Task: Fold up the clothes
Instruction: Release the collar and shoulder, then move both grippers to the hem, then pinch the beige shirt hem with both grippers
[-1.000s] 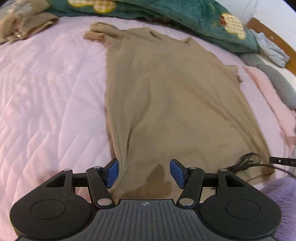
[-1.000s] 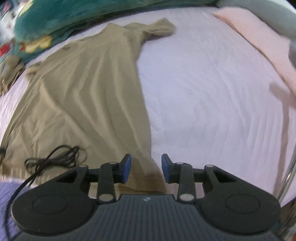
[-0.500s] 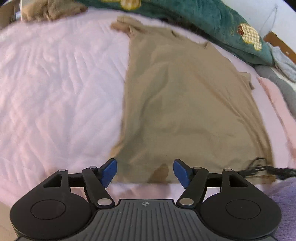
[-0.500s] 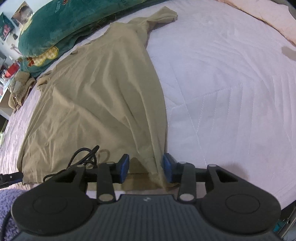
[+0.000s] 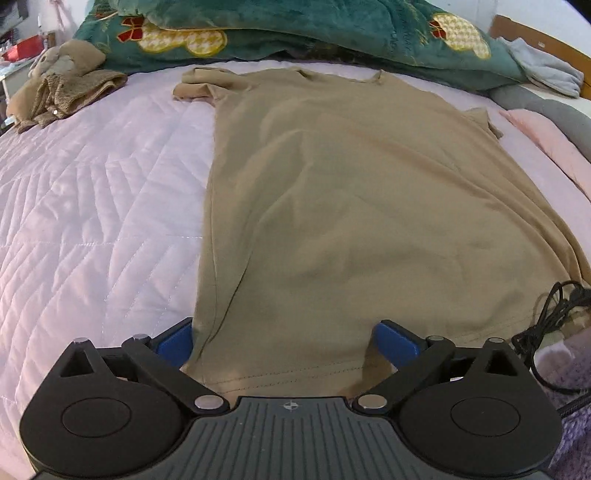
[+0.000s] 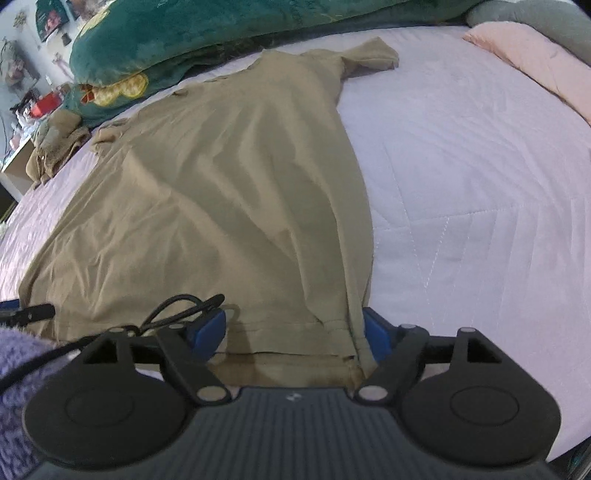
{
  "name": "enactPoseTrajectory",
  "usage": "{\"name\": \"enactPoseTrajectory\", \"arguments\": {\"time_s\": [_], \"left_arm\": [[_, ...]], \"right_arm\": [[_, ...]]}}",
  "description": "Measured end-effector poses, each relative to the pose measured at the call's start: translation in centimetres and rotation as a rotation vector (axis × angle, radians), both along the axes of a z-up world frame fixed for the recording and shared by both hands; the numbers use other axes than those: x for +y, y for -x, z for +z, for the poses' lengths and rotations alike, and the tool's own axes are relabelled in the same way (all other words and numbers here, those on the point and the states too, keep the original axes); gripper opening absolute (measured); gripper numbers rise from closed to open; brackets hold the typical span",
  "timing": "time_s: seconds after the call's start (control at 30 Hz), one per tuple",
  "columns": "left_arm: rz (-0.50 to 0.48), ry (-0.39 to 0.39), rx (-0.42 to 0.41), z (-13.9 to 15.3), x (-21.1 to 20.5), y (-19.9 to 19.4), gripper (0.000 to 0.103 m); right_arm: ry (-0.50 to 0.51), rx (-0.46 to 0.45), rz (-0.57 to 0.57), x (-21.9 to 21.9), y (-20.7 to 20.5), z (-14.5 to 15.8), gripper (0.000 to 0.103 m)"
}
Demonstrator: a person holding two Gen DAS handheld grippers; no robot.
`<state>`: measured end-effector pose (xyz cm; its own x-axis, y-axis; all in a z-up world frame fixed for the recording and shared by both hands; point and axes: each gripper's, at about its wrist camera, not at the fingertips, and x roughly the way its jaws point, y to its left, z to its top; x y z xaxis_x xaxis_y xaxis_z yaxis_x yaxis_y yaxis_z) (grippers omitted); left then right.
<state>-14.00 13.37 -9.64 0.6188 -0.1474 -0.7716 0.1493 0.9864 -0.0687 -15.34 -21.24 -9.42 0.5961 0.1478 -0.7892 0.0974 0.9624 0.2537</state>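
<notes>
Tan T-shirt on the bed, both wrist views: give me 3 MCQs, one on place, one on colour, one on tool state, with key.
1. Where does the black coiled cable lie?
A. on the hem end of the tan short-sleeved T-shirt
B. on the collar
C. on the green pillow

2. What colour is the plush blanket beyond the collar?
A. red
B. dark green with yellow checked patches
C. plain white

3. How does the left tool stand?
A. shut on the hem
B. shut on the cable
C. open, hem between its pads

Key:
1 A: the coil rests on the fabric by the hem, next to the right tool.
2 B: green pile with yellow patches shows in both views.
3 C: its jaws have just been opening; the blue pads stand wide apart and squeeze no cloth.
</notes>
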Motion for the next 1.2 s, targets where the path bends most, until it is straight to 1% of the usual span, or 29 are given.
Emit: {"name": "enactPoseTrajectory", "arguments": {"time_s": [0.03,0.07,0.1,0.13,0.17,0.2,0.23,0.27,0.3,0.33,0.37,0.4,0.47,0.5,0.57,0.63,0.67,0.73,0.77,0.83,0.87,0.9,0.93,0.97,1.0,1.03,1.07,1.13,1.2], "left_arm": [[0.003,0.026,-0.001,0.1,0.4,0.1,0.099],[0.010,0.040,-0.004,0.1,0.6,0.2,0.093],[0.017,0.054,-0.007,0.2,0.9,0.3,0.089],[0.024,0.068,-0.009,0.2,1.2,0.4,0.079],[0.029,0.072,-0.009,0.2,1.5,0.5,0.071],[0.035,0.076,-0.010,0.3,1.8,0.5,0.065],[0.041,0.080,-0.010,0.3,2.1,0.6,0.054],[0.046,0.083,-0.010,0.3,2.4,0.6,0.040],[0.058,0.128,0.006,0.4,3.1,0.5,0.030],[0.069,0.172,0.021,0.5,3.8,0.5,0.016],[0.073,0.195,0.032,0.4,4.2,0.3,0.013],[0.077,0.218,0.043,0.4,4.6,0.2,0.012],[0.066,0.210,0.054,0.4,4.6,0.1,0.010],[0.060,0.206,0.059,0.4,4.6,0.1,0.010],[0.037,0.196,0.073,0.5,5.1,0.6,0.010],[0.014,0.186,0.087,0.7,5.6,1.1,0.010],[0.002,0.181,0.094,0.8,5.9,1.4,0.010],[-0.005,0.178,0.114,0.6,7.2,1.9,0.009],[-0.003,0.178,0.115,0.5,7.7,2.0,0.010],[-0.009,0.220,0.115,0.4,8.9,2.4,0.011],[-0.003,0.240,0.099,0.6,9.2,2.6,0.013],[0.002,0.259,0.083,0.9,9.5,2.7,0.015],[0.008,0.279,0.067,1.1,9.8,2.9,0.020],[0.008,0.259,0.051,1.2,9.5,2.8,0.026],[0.008,0.238,0.034,1.4,9.2,2.6,0.029],[-0.004,0.227,0.037,1.2,8.6,2.3,0.034],[-0.019,0.220,0.041,1.0,7.8,2.1,0.038],[-0.072,0.190,0.034,0.7,6.0,1.9,0.043],[-0.114,0.110,0.004,0.1,4.0,1.8,0.047]], "right_arm": [[0.015,0.003,0.001,0.1,0.0,0.1,0.070],[0.024,0.005,0.002,0.1,0.0,0.2,0.062],[0.020,0.007,0.002,0.0,0.0,0.2,0.031],[0.016,0.010,0.002,0.0,0.0,0.3,0.006],[0.012,0.012,0.002,-0.1,0.0,0.3,0.006],[0.008,0.014,0.002,-0.1,0.0,0.3,0.006],[0.004,0.017,0.002,-0.2,-0.1,0.4,0.006],[-0.001,0.021,0.002,-0.2,-0.1,0.4,0.006],[-0.005,0.030,0.003,-0.2,-0.1,0.6,0.006],[-0.005,0.038,0.003,-0.2,-0.1,0.9,0.006],[0.005,0.047,0.001,-0.2,-0.1,1.2,0.005],[0.029,0.060,-0.003,-0.2,-0.1,1.6,0.005],[0.063,0.094,0.001,-0.5,0.1,2.5,0.005],[0.062,0.110,0.009,-0.7,0.3,2.9,0.005],[0.062,0.152,0.047,-0.5,0.8,3.9,0.005],[0.123,0.213,0.120,0.8,1.4,4.3,0.004],[0.145,0.227,0.136,1.1,1.6,4.3,0.004],[0.168,0.219,0.134,1.4,2.0,4.3,0.005],[0.161,0.200,0.129,1.2,2.0,4.4,0.005],[0.126,0.181,0.104,0.5,1.9,4.5,0.007],[0.106,0.176,0.088,0.2,1.9,4.7,0.008],[0.092,0.171,0.073,-0.1,1.9,5.0,0.012],[0.079,0.166,0.058,-0.4,1.9,5.3,0.020],[0.072,0.159,0.046,-0.5,1.9,5.6,0.026],[0.081,0.146,0.043,-0.4,1.9,5.7,0.040],[0.094,0.133,0.045,-0.2,1.7,5.7,0.052],[0.099,0.138,0.047,0.0,1.3,5.4,0.054],[0.089,0.174,0.040,0.1,0.9,4.2,0.054],[0.036,0.187,0.026,-0.2,1.0,2.8,0.054]]}}
